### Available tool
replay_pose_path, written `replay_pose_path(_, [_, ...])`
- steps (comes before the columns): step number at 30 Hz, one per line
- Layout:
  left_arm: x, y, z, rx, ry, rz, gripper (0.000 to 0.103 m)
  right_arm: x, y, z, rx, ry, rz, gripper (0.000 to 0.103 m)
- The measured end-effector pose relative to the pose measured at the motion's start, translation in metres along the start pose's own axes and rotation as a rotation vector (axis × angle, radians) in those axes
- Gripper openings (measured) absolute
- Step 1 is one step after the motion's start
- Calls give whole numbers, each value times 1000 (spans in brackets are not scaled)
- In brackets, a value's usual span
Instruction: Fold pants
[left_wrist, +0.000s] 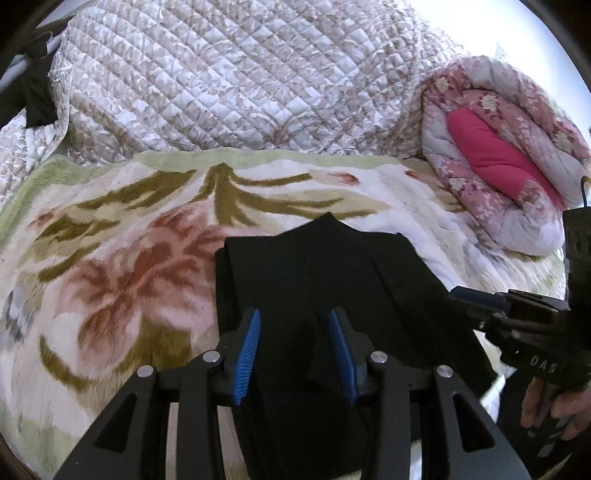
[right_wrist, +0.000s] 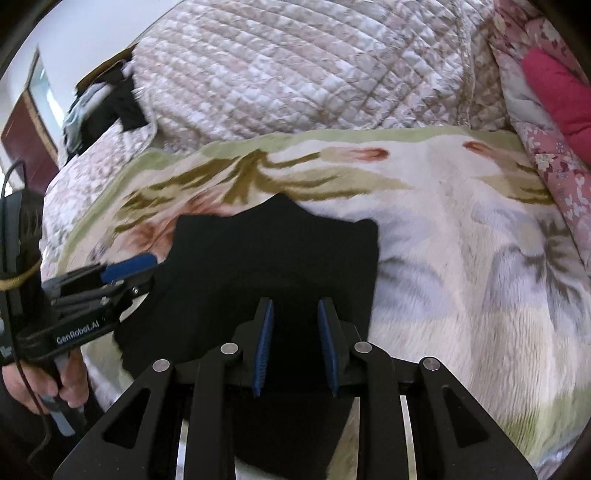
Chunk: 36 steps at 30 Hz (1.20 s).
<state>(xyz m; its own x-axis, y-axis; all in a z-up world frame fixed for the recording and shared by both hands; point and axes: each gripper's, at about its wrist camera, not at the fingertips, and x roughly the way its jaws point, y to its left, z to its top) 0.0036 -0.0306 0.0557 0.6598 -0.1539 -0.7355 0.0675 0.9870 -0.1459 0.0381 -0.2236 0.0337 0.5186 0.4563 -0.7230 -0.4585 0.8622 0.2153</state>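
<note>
Black pants (left_wrist: 325, 280) lie folded in a compact stack on the floral fleece blanket (left_wrist: 122, 258), with layered edges showing. My left gripper (left_wrist: 294, 317) is open and empty, its blue pads just above the near part of the pants. The right gripper (left_wrist: 476, 295) shows at the pants' right edge. In the right wrist view the pants (right_wrist: 280, 254) lie straight ahead, and my right gripper (right_wrist: 295, 306) is open and empty over their near edge. The left gripper (right_wrist: 129, 267) shows at the pants' left edge.
A quilted beige bedspread (left_wrist: 229, 74) is heaped behind the blanket. A rolled pink floral duvet (left_wrist: 509, 155) lies at the right. Dark clothes (right_wrist: 110, 107) sit at the back left. The blanket (right_wrist: 461, 240) stretches to the right of the pants.
</note>
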Motion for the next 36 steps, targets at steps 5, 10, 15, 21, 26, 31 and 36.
replay_pose_path(5, [-22, -5, -16, 4, -22, -54, 43, -6, 23, -20, -69, 19, 1, 30])
replay_pose_path(10, [-19, -4, -45, 18, 17, -59, 43, 7, 37, -44, -120, 38, -21, 43])
replay_pose_path(15, [-16, 5, -51, -22, 35, -44, 43, 13, 48, -48, -190, 33, -69, 49])
replay_pose_path(21, [-17, -1, -53, 8, 23, -19, 38, 1, 37, -44, -99, 21, -32, 42])
replay_pose_path(26, [-20, 5, -50, -16, 21, -43, 34, -13, 22, -50, -37, -10, -46, 41])
replay_pose_path(31, [-21, 14, -44, -61, 18, -82, 35, -28, 3, -48, 26, -55, -66, 41])
replay_pose_path(36, [-11, 21, -40, -127, 58, -141, 42, -15, -23, -52, 148, 15, -24, 41])
